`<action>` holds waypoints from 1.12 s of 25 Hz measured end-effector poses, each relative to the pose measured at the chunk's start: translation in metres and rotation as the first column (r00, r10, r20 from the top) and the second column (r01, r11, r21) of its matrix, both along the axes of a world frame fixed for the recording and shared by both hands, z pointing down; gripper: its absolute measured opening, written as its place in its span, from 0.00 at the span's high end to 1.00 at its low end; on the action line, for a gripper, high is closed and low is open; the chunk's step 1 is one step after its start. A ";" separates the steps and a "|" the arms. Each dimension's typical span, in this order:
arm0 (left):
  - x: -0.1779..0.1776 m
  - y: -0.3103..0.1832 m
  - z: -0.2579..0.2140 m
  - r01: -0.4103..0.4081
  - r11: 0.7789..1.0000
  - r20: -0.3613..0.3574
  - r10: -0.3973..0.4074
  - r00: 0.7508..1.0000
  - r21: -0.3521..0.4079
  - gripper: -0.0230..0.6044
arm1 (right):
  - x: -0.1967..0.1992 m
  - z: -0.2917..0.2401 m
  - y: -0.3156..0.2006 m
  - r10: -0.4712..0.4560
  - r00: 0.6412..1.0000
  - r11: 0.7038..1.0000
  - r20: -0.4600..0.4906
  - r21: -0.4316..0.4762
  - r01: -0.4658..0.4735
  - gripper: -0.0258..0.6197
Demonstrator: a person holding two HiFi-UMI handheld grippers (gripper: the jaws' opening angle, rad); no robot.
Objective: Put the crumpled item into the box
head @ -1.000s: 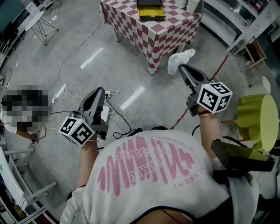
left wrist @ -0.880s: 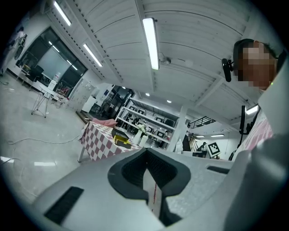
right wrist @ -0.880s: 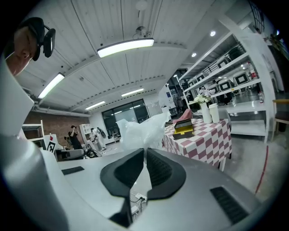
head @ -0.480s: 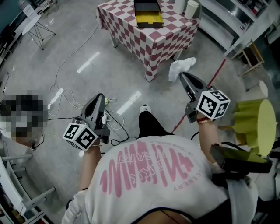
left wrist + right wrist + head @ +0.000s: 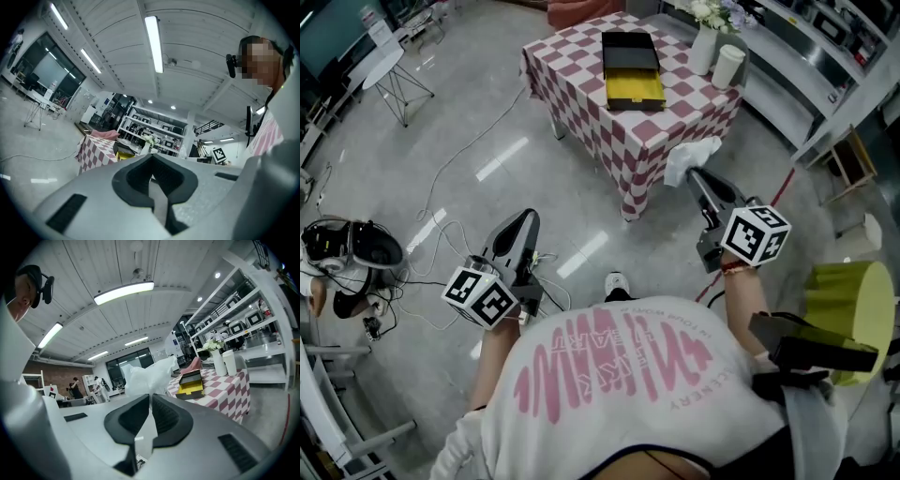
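Distance to the counter (image 5: 581,89) has shrunk over the last second. The right gripper (image 5: 694,174) stays clenched on the crumpled item (image 5: 689,156), now at the counter's near edge, short of the box (image 5: 633,70). The left gripper (image 5: 525,217) is closed on nothing. Placement likely follows shortly.

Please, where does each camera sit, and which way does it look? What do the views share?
Head view: on the person's head, facing steeply down; shows shirt, forearms, left gripper, right gripper.
Left gripper view: on the left gripper, facing along its shut, empty jaws towards the checked table; the person's shirt at right.
Right gripper view: on the right gripper, facing along jaws shut on the crumpled item; the person at left.
Shared: all three show the checked table and box.
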State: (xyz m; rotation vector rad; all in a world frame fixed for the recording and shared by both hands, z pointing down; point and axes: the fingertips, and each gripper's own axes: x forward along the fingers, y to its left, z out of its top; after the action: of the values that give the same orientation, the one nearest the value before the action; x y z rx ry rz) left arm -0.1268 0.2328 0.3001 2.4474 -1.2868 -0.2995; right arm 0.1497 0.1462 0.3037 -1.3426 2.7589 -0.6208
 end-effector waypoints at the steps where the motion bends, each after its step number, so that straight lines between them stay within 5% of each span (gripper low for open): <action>1: -0.001 -0.012 -0.002 0.010 1.000 -0.013 -0.010 1.000 0.003 0.95 | 0.000 -0.002 -0.013 -0.009 1.000 1.000 0.004 0.005 0.009 0.93; 18: 0.011 -0.193 -0.004 0.068 0.997 -0.037 -0.066 0.997 0.035 0.95 | 0.021 0.000 -0.203 -0.046 0.999 0.998 -0.025 0.041 0.047 0.93; 28: 0.021 -0.226 0.025 0.050 0.996 0.015 -0.049 0.999 -0.078 0.95 | 0.010 0.038 -0.234 -0.072 0.997 0.995 -0.017 -0.069 0.071 0.93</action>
State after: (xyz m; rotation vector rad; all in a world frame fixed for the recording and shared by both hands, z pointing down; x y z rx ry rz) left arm -0.1057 0.0066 0.3254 2.3594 -1.3404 -0.2414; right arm 0.1600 -0.0878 0.3421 -1.2733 2.8373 -0.7157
